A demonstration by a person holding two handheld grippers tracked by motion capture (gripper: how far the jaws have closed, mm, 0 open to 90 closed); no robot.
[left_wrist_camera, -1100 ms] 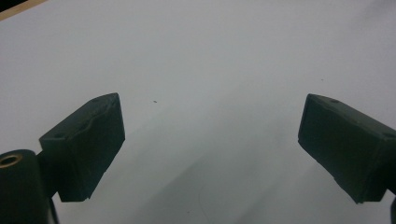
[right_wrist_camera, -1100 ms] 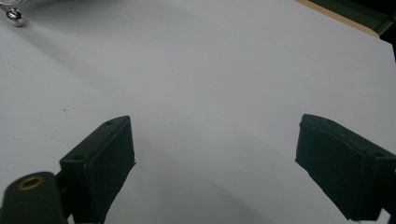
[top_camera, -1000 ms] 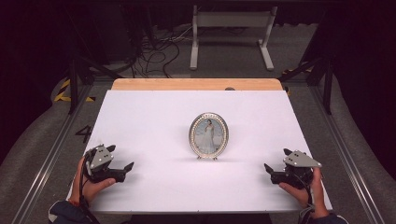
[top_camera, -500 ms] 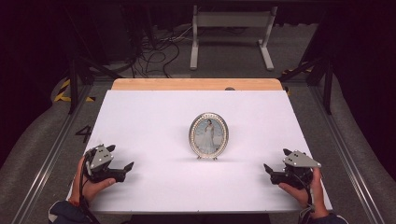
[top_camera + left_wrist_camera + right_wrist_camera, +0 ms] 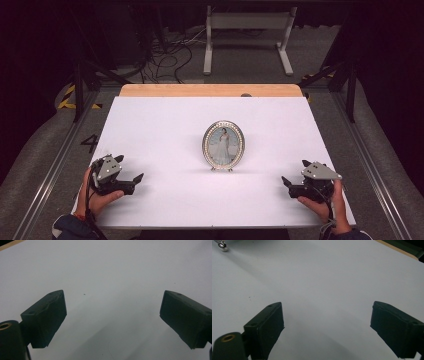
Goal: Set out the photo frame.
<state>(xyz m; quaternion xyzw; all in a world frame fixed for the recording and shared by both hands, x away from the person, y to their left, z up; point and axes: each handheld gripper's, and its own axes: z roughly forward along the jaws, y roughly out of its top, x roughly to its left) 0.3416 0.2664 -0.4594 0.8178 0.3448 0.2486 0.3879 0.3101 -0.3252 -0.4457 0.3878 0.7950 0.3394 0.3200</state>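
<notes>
High view: an oval picture frame (image 5: 223,145) stands upright near the middle of the white table (image 5: 165,125), its rim set with small pale beads and a portrait of a figure in a light dress behind the glass. It rests on little metal feet. The left hand-held gripper (image 5: 131,182) lies low by the near left corner, the right hand-held gripper (image 5: 289,184) by the near right corner, both well apart from the frame and pointing inward. I judge this to be the start, with no reach yet begun; the next move calls for bringing one or both grippers in toward the frame's thin rim without tipping it.

Left gripper view: the left hand-held gripper (image 5: 112,315) has its two black, blocky jaws spread wide with nothing between them, above a smooth matte white surface.

Right gripper view: the right hand-held gripper (image 5: 325,327) is likewise spread wide and empty. At the upper left edge, a shiny rounded metal foot (image 5: 223,246) of the frame shows.
</notes>
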